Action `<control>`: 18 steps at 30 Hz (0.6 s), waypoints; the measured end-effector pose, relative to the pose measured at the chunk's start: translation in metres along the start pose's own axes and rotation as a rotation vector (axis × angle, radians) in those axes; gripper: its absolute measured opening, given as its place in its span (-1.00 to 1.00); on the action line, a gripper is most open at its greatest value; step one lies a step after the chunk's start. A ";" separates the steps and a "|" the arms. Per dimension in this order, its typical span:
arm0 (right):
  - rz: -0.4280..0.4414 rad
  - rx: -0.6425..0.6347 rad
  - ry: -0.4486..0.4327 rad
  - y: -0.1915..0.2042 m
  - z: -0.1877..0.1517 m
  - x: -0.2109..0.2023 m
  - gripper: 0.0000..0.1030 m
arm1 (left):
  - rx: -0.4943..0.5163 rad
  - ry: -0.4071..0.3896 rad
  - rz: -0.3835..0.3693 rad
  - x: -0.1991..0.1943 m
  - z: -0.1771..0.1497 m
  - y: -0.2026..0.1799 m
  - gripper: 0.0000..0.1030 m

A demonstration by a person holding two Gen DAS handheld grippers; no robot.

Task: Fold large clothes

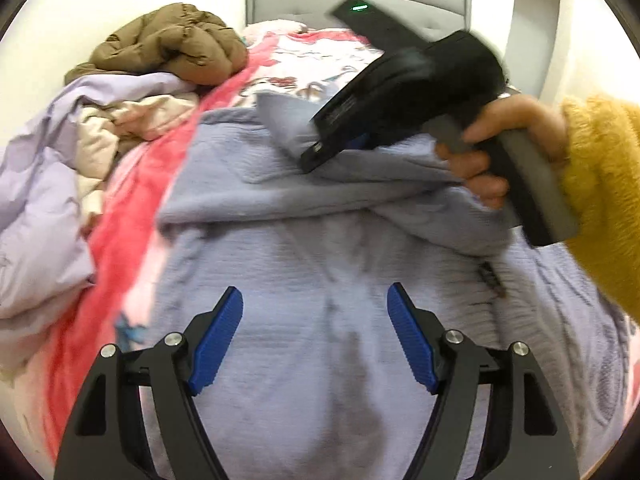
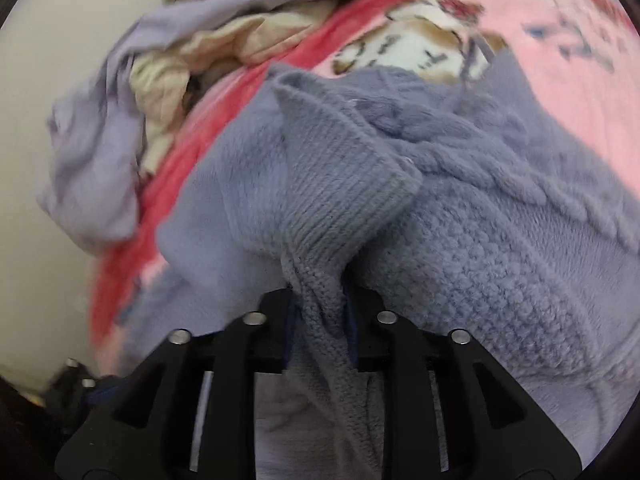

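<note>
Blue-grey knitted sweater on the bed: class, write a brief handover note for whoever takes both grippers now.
Left gripper: open, empty, above the sweater body.
Right gripper: a ribbed sweater edge lies between its jaws; grip uncertain.
Sweater lies on the pink blanket; other clothes piled at far left.
Done: one side brought over the body.
Left: release, finish folding.

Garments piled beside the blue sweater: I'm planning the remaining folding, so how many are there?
3: a brown puffer jacket on top, a lilac garment nearest the wall, a cream garment between. More may be hidden.
</note>
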State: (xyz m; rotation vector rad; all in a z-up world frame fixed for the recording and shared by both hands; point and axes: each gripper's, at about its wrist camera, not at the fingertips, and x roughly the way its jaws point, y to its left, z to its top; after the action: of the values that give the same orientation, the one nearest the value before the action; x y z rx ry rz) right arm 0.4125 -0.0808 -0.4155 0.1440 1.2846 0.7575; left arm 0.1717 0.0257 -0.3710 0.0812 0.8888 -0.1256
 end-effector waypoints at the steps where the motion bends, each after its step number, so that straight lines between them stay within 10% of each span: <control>1: 0.045 0.036 -0.004 -0.003 0.000 -0.005 -0.17 | -0.007 0.003 0.011 0.001 0.002 0.005 0.43; 7: 0.207 0.128 -0.172 0.003 -0.014 -0.080 0.20 | -0.098 -0.041 -0.002 -0.003 0.032 0.036 0.62; 11: -0.033 0.109 -0.353 -0.005 -0.061 -0.147 0.47 | -0.180 -0.068 -0.109 0.018 0.071 0.044 0.68; 14: -0.194 0.090 -0.330 -0.025 -0.096 -0.165 0.47 | -0.196 -0.022 -0.143 0.052 0.094 0.038 0.70; 18: -0.230 0.370 -0.280 -0.085 -0.150 -0.179 0.42 | -0.218 -0.014 -0.094 0.079 0.115 0.029 0.70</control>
State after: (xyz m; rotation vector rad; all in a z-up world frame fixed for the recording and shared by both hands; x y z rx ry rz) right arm 0.2995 -0.2946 -0.3592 0.3807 1.1376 0.2849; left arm 0.3135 0.0347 -0.3592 -0.1644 0.8880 -0.1162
